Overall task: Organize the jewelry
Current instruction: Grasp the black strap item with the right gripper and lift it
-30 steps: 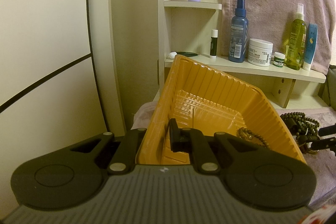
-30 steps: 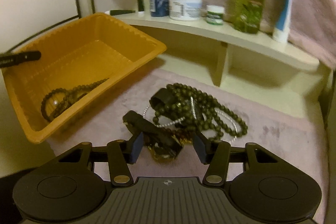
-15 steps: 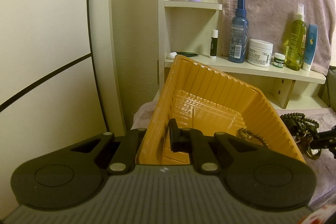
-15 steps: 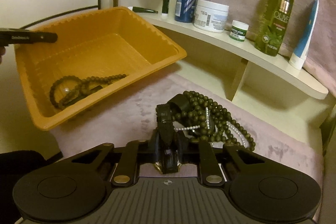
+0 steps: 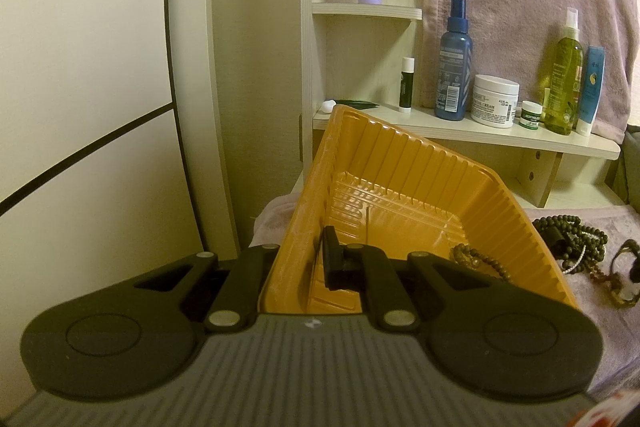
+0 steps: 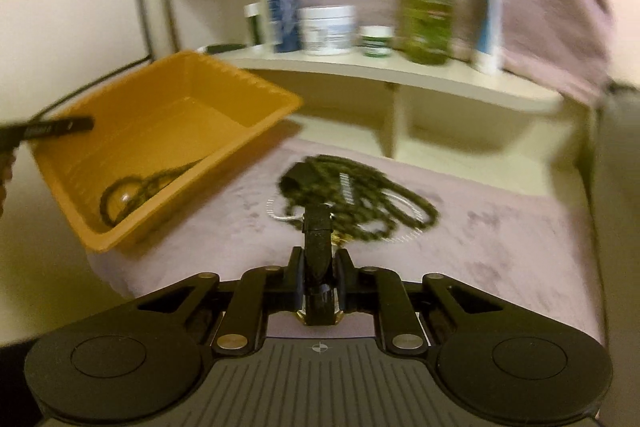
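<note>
The right tool [image 6: 318, 269] has closed on a dark bracelet [image 6: 318, 227]; left tool [image 5: 308, 259] clamps the orange tray [image 5: 420, 163].

Both wrist views look down close, sharing the orange tray [image 5: 404, 163] and shelf [image 6: 400, 77].

An orange ribbed tray [image 5: 420, 183] sits tilted at the mauve cloth's [image 6: 500, 239] left edge, a dark bead bracelet [image 6: 136, 193] inside; dark green beads [image 6: 360, 195] with a pearl strand lie heaped mid-cloth
</note>
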A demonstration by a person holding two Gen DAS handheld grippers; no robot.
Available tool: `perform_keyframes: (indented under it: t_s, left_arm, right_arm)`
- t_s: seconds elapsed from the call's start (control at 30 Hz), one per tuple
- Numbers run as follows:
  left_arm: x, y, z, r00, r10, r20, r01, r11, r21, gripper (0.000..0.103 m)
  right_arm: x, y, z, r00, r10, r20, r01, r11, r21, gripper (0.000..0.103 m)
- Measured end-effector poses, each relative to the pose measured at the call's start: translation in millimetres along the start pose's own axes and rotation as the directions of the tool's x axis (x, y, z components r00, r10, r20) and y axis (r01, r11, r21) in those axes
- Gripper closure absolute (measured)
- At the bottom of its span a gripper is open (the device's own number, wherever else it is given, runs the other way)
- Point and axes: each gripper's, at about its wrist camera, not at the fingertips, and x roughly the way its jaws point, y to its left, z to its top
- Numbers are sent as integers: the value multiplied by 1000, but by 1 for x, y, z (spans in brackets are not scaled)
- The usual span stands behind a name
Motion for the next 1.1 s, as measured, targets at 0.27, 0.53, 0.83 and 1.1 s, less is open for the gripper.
perform_keyframes:
  t_s: [0.27, 0.53, 0.83, 1.1]
  left_arm:
    - [0, 0, 0, 1000, 0, 0, 0, 1000, -1, 93]
    - [0, -1, 1, 1000, 0, 0, 0, 1000, 1, 93]
    - [-1, -2, 2, 1000, -1, 1, 1, 1000, -1, 93]
    - [-1, -1, 3, 1000, -6, 4, 6, 1000, -1, 93]
  right_arm:
    - [-22, -34, -4, 998, -53, 25, 49, 988, 146, 87]
    - [-14, -26, -8, 996, -77, -45, 82, 990, 112, 87]
    - [-6, -17, -3, 993, -107, -58, 111, 991, 76, 87]
    - [-4, -12, 9, 993, -113, -47, 117, 989, 87, 89]
